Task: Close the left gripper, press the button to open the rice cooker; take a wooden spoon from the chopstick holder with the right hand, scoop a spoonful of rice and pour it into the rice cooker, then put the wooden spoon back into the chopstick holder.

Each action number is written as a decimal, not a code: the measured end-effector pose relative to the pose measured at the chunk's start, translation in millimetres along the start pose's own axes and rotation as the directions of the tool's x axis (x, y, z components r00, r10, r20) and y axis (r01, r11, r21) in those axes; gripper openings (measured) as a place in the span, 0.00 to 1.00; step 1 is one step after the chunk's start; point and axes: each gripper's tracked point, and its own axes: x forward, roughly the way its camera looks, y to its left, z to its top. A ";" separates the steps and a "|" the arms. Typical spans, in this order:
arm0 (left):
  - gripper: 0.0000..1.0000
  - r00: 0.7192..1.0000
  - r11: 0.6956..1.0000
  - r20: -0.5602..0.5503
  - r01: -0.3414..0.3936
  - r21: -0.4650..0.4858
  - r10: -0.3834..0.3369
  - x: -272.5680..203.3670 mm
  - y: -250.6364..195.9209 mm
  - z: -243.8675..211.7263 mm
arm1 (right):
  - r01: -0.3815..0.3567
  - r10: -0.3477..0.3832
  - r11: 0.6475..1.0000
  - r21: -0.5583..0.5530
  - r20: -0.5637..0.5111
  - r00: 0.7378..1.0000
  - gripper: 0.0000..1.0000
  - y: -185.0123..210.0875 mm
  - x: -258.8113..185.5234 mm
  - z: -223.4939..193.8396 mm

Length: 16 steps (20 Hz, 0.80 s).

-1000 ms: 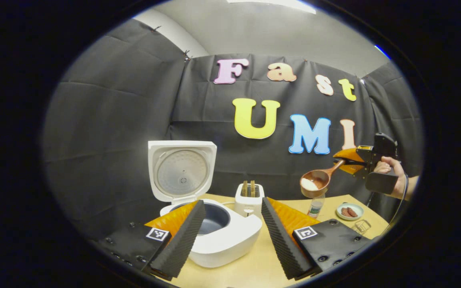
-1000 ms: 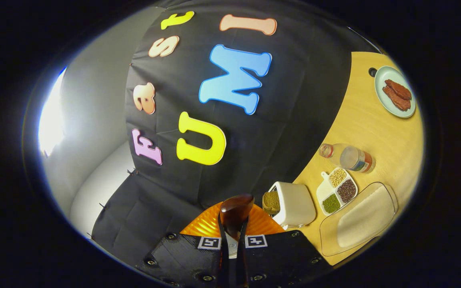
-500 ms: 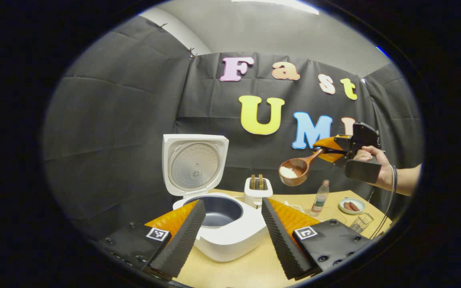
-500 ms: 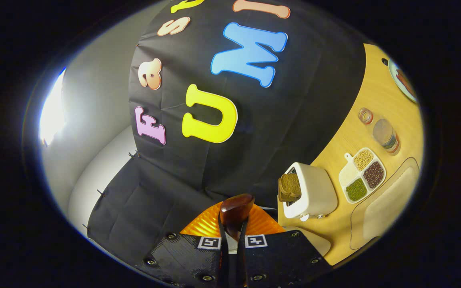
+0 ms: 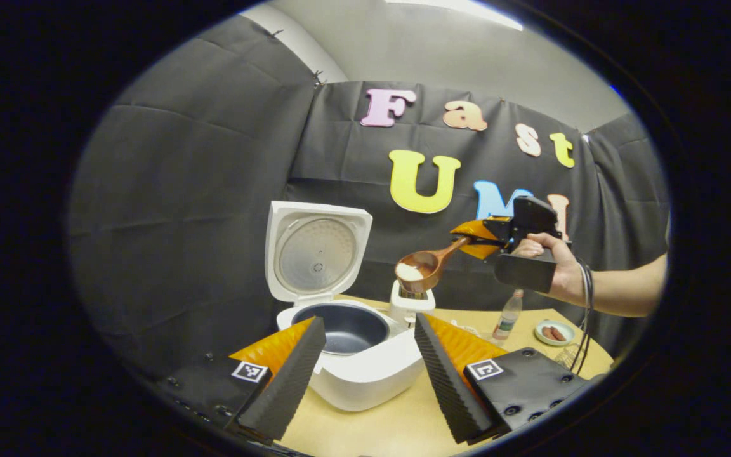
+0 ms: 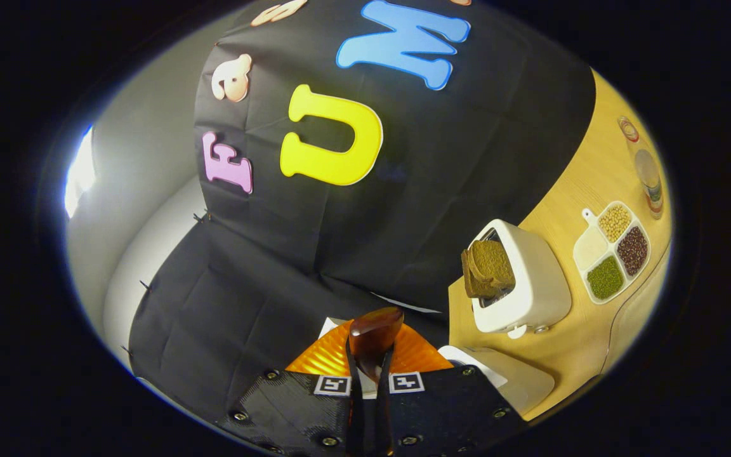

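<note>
One rice cooker (image 5: 359,355), lid raised, stands on the tan counter (image 5: 397,422). One wooden spoon (image 5: 426,266), loaded with rice, hangs above the single toaster (image 6: 521,279), right of the pot. The right gripper (image 5: 470,238) fingers clamp its handle. The left gripper (image 5: 368,368) fingers stand wide. One bottle (image 5: 508,314), one plate (image 5: 553,332), one four-compartment tray (image 6: 613,251). Black cloth walls.

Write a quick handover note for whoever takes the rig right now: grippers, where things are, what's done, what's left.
Left gripper: open, empty, low in front of the cooker.
Right gripper: shut on the spoon handle, held in the air right of the cooker, in front of the toaster; rice in the bowl.
Done: lid up, pot bare, rice scooped.
Left: carry the spoon over the pot, tip it in, return the spoon to the holder.
</note>
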 end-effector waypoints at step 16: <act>0.98 0.998 0.996 0.001 -0.058 -0.068 0.058 -21.3 9.9 -10.6 | 0.078 -0.175 0.881 -0.467 -0.168 0.970 0.07 -35.7 102.0 -98.3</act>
